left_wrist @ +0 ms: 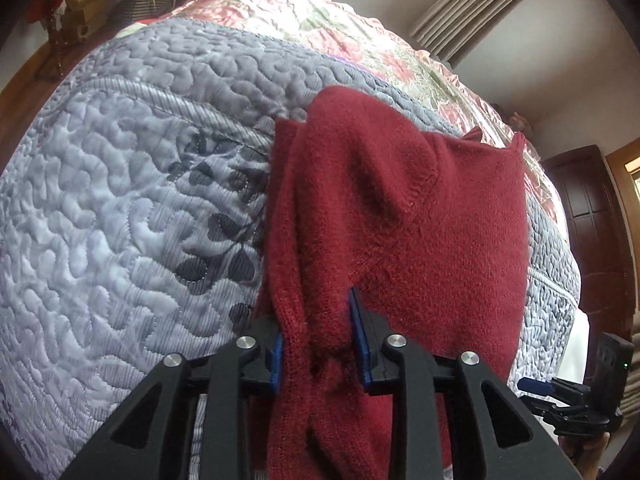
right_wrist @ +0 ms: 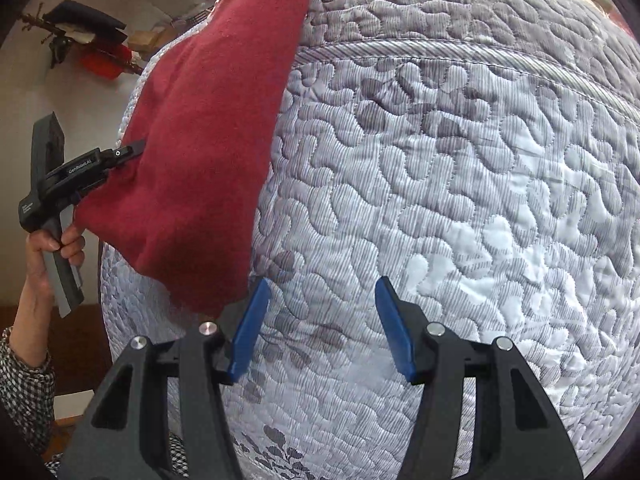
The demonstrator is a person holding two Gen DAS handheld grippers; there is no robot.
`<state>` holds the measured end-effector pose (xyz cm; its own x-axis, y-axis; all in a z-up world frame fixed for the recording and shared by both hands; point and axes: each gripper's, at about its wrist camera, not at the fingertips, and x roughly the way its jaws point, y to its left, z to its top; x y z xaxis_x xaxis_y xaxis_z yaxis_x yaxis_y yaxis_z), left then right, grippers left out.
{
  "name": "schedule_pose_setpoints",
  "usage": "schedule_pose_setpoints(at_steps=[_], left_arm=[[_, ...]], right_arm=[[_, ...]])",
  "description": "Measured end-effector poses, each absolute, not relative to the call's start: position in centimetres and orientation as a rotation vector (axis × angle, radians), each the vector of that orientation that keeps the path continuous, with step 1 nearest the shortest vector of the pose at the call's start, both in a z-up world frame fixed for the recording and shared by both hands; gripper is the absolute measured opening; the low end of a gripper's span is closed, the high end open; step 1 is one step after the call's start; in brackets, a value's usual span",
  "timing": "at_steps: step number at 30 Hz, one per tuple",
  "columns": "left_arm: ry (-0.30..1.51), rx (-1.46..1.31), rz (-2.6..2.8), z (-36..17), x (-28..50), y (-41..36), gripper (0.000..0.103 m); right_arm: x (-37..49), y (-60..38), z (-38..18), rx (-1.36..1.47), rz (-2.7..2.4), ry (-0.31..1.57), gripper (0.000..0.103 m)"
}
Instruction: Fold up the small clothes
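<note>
Left wrist view: my left hand-held gripper is clamped on the red sweater, lying on the bed's grey quilt. Only the right wrist view shows my right hand-held gripper spread apart above bare quilt, beside the sweater's edge.

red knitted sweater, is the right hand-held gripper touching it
Apart: the right wrist view shows the right hand-held gripper open over grey quilt, red knitted sweater beside it.
</note>
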<state>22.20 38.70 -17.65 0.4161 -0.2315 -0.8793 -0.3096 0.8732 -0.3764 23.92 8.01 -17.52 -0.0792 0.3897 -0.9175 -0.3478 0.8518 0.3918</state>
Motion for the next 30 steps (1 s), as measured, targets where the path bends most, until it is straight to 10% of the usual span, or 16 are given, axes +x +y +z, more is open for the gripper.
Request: schedule_pose_setpoints(at_steps=[6,12,14,16,18,30], left_arm=[[1.168,-0.537,0.016,-14.6,19.4,38.9,0.063],[1.218,-0.554,-0.007,-14.7,15.8,37.9,0.067],[1.221,-0.6,-0.005,-15.3,15.1,37.9,0.064],[1.219,-0.659,-0.012,-16.0,14.5,38.2,0.027],[1.215,-0.704,-0.011,-16.5,14.2,38.5,0.012],[1.213,-0.637,0.11,-19.4,12.9,39.8,0.014]], right_arm=[[23.0,9.7,-17.1,0.038,0.651,1.518,0.056],[21.9,12.6,-17.0,0.023,0.679,1.516,0.057],[21.9,12.9,-16.8,0.015,0.681,1.516,0.057],[21.7,13.2,-16.7,0.01,0.68,1.516,0.057],[21.3,13.0,-16.6,0.007,0.677,1.515,0.057],[19.8,13.7,-18.7,0.086,0.697,1.566,0.059]])
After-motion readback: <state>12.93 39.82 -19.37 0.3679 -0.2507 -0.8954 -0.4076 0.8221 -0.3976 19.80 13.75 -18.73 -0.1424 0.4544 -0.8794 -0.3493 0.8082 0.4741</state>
